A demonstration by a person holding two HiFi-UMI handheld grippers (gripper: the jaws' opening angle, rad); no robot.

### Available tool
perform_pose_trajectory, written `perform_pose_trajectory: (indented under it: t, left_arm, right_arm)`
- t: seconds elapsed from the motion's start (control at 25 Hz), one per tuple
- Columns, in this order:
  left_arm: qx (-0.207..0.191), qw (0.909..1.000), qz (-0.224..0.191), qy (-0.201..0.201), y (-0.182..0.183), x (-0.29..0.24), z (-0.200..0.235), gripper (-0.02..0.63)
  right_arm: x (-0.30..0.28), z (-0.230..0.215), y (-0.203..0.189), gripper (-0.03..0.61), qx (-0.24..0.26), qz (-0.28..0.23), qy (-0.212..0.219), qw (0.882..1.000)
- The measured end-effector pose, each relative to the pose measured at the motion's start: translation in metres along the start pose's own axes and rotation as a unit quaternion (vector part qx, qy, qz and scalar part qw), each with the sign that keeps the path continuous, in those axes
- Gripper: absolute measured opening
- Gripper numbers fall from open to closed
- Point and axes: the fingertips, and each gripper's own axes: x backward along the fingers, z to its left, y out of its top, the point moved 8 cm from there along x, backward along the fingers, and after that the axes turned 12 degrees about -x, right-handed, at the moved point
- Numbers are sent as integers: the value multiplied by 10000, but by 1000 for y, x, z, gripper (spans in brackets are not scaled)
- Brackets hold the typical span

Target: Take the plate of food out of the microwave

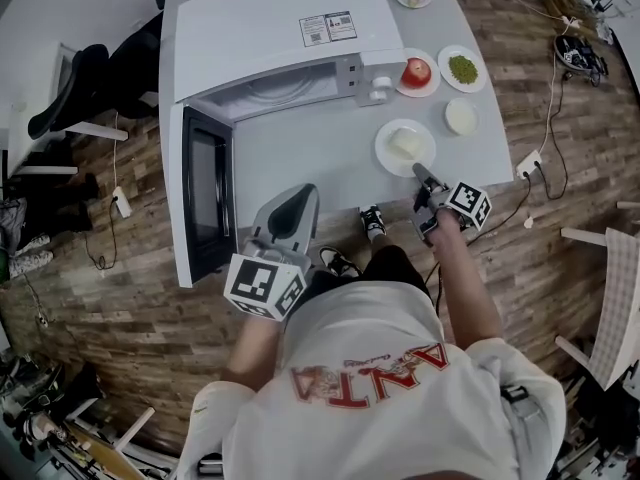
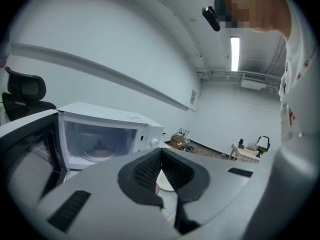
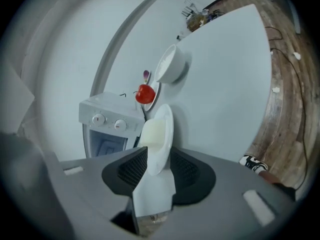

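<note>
On the grey table [image 1: 300, 153], in front of the open microwave [image 1: 270, 28], the plate [image 1: 388, 158] with its pale block of food [image 1: 404, 142] lies flat. It is outside the oven and off to the right of the control panel.

Your right gripper [image 1: 422, 175] points at it from the table's near edge, with its tips at the plate's near rim. In the right gripper view the rim sits between the two jaws, one pad to each side. The jaws stand parted rather than pinched on it, and the plate rests on the table.

Your left gripper [image 1: 298, 196] hovers to the lower left, well apart from the plate. It is in front of the microwave's mouth, beside the swung-out door [image 1: 205, 198]. Its jaw tips meet, with nothing between them. The left gripper view shows the glass turntable [image 2: 100, 154] in the cavity.

Beyond the plate stand a small white bowl [image 1: 460, 116], a dish with a red apple [image 1: 416, 71] and a green-filled dish [image 1: 462, 68].
</note>
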Motion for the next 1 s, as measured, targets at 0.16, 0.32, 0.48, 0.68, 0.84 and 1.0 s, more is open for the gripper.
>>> perform_pose_trajectory:
  t: [0.16, 0.32, 0.48, 0.68, 0.84, 1.0]
  left_arm:
    - [56, 10000, -10, 69, -2, 2, 5, 9]
    - [106, 9998, -25, 138, -3, 4, 10, 9]
    - [147, 9997, -81, 198, -2, 6, 13, 9]
    - [182, 9993, -205, 237, 1, 8, 12, 9]
    - [162, 9989, -351, 268, 9, 10, 11, 9]
    - [78, 9980, -515, 360, 20, 16, 13, 11]
  right_arm:
    - [2, 7, -5, 140, 1036, 350, -367, 9933]
    - [4, 8, -13, 166, 2048, 684, -793, 9732]
    - [6, 13, -18, 172, 2861, 817, -1082, 9486]
    - [15, 35, -15, 137, 3280, 647, -1008, 9371]
    - [26, 70, -13, 16, 3724, 340, -807, 9239]
    - [35, 111, -16, 3, 4068, 134, -329, 9128]
